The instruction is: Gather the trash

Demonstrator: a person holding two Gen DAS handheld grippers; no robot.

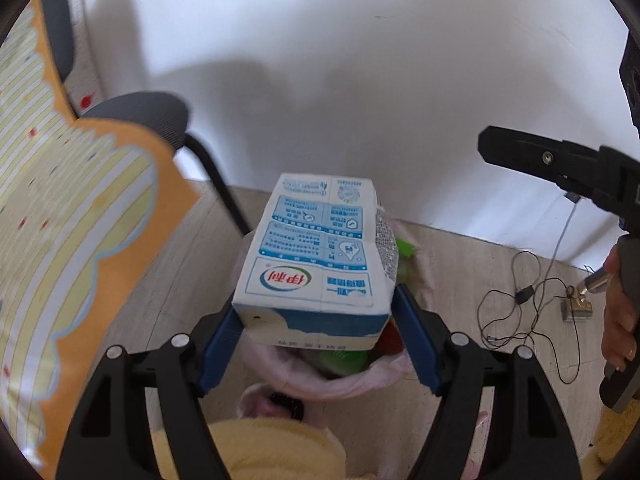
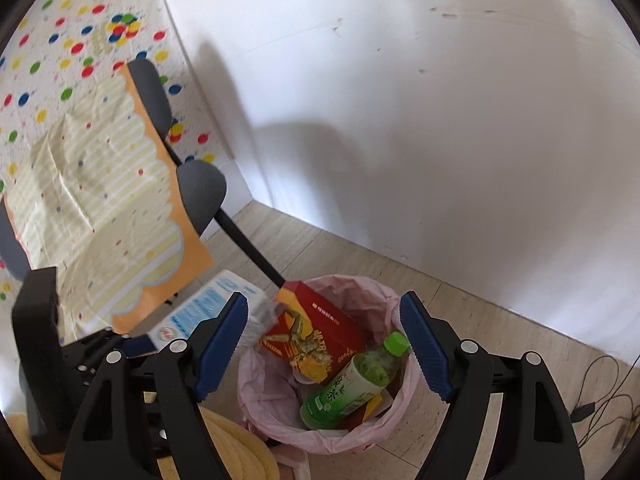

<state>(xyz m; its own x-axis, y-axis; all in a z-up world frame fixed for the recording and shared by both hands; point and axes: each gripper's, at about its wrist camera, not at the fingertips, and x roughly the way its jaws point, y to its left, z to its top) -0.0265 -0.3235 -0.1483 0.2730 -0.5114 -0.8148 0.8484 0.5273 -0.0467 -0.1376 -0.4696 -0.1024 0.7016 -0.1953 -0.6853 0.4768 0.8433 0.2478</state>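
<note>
**Milk box over the bin**

Your left gripper (image 1: 316, 336) pinches the milk box (image 1: 320, 248) by its near end, one pad on each side. It looks light and its card walls are dented, so squeeze softly. It hangs above the pink-lined bin (image 2: 384, 300). Your right gripper (image 2: 326, 350) is spread wide and holds nothing.

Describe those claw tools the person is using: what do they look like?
Each claw, left and right, has two black plastic arms shaped like open triangles, with silver pivot bolts, ending in ribbed blue pads. Seen from the left claw's camera, the right tool is a black body on a grey handle. A yellow knitted sleeve shows below.
</note>
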